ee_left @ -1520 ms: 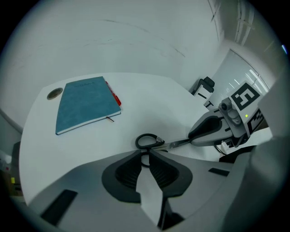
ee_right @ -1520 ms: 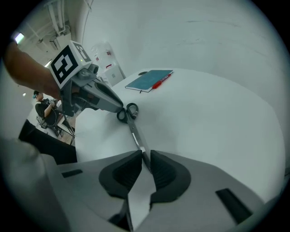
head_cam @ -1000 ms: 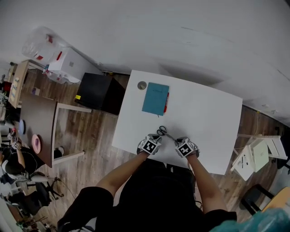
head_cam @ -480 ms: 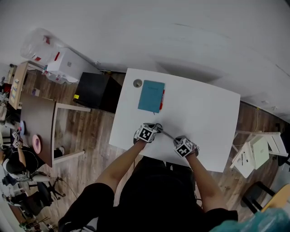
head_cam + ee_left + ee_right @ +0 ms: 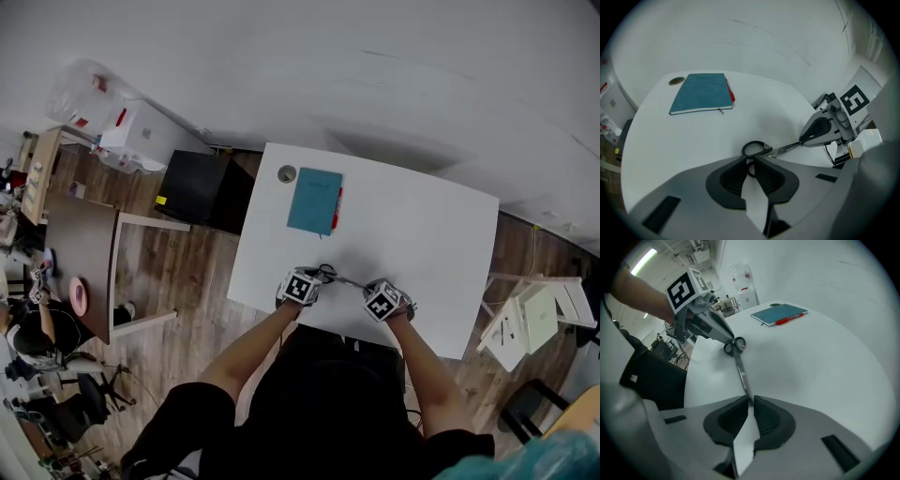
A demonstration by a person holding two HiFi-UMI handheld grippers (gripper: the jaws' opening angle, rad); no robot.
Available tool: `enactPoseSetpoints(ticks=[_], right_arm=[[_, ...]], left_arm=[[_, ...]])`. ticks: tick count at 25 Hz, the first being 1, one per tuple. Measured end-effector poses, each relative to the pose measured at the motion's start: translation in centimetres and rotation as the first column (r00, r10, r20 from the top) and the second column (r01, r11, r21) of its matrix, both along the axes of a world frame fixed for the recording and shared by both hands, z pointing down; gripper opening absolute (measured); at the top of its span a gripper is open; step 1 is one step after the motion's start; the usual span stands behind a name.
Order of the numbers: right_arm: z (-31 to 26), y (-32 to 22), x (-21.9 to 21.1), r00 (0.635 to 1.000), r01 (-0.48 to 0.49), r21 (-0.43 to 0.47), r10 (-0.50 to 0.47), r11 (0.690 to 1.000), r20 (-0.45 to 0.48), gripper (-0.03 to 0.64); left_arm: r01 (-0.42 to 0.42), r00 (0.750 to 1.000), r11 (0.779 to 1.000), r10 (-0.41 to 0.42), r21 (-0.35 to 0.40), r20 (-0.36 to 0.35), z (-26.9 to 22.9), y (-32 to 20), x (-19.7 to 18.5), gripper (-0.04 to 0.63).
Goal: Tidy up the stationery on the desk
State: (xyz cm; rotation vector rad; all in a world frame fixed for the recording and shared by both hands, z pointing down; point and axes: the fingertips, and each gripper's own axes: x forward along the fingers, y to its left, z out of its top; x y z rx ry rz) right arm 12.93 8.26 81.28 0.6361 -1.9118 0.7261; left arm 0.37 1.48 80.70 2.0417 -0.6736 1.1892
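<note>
Two hand-held grippers (image 5: 751, 162) (image 5: 751, 401) nose-down; right squeezing scissors (image 5: 739, 363)

A black cabinet (image 5: 202, 192) stands on the wooden floor (image 5: 187, 281), just beside the far-left corner of the white surface (image 5: 422, 244). Farther left is a brown table (image 5: 80, 248) carrying a pink round thing (image 5: 77, 296), perhaps a plate. White boxes (image 5: 141, 131) and a clear plastic bag (image 5: 80, 94) lie beyond it. Pale folded frames (image 5: 530, 323) sit right of the surface.
</note>
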Motion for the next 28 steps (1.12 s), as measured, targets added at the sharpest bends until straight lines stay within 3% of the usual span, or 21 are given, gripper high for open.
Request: enactPoseSetpoints(ticks=[11,15,28], right_arm=[[-0.1,0.0,-0.3,0.996,0.080,-0.017,-0.080,0.997,-0.027,0.055],[-0.4,-1.4,0.4,0.999,0.031,0.006,-0.031,1.000,-0.034,0.055],[-0.3,-6.5,2.4,0.989,-0.149,0.061,0.149,0.987,-0.008,0.055]], left_arm=[[0.071,0.997,0.997,-0.071,-0.038,-0.006,0.1,2.4,-1.1,0.057],[0.074,0.997,0.996,-0.073,-0.058,0.012,0.1,3.3,-0.9,0.057],[0.131,0.989,0.984,-0.138,-0.124,-0.053,0.0,6.4,1.3,0.057]])
